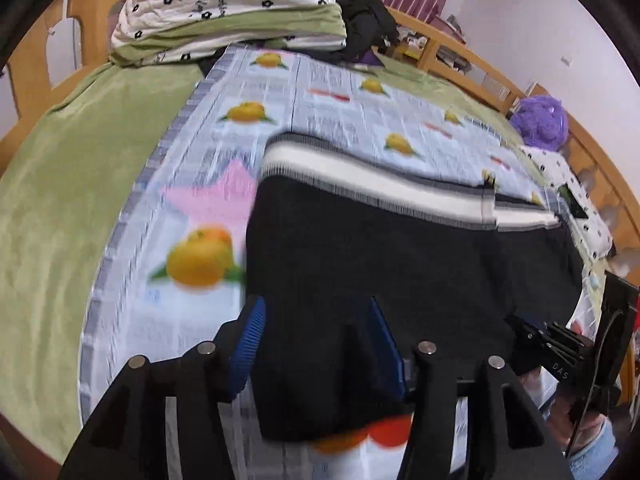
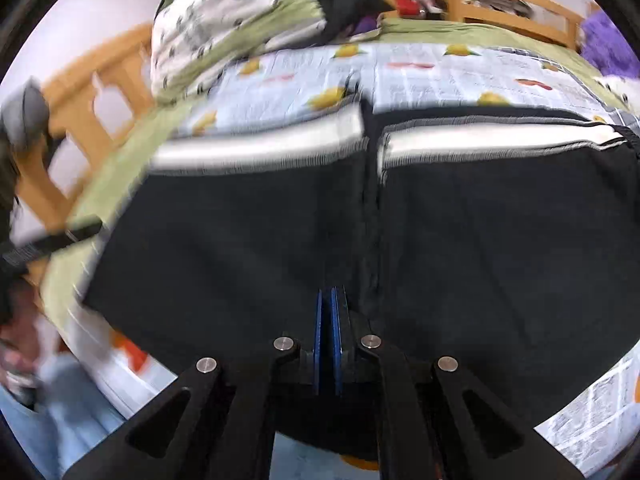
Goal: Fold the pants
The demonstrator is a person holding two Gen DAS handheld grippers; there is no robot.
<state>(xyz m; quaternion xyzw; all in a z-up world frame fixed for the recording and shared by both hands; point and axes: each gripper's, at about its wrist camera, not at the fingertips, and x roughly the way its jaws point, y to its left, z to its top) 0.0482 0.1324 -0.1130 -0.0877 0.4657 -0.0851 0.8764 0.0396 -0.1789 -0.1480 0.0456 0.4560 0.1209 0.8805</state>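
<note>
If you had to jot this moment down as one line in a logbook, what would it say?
task: fold pants | black pants spread on fruit-print sheet | left gripper open over near edge | right gripper shut; grip on cloth unclear

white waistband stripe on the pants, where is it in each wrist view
Left wrist: the white waistband stripe arcs across the centre right, above the black pants.
Right wrist: the stripe spans the upper middle, split by a dark seam.
Shared landmark: the fruit-print sheet beyond it.

Matt black knit pants (image 1: 400, 256), crinkled printed cloth sheet (image 1: 200, 152), seemingly smooth varnished wooden bedframe (image 2: 516, 0)
</note>
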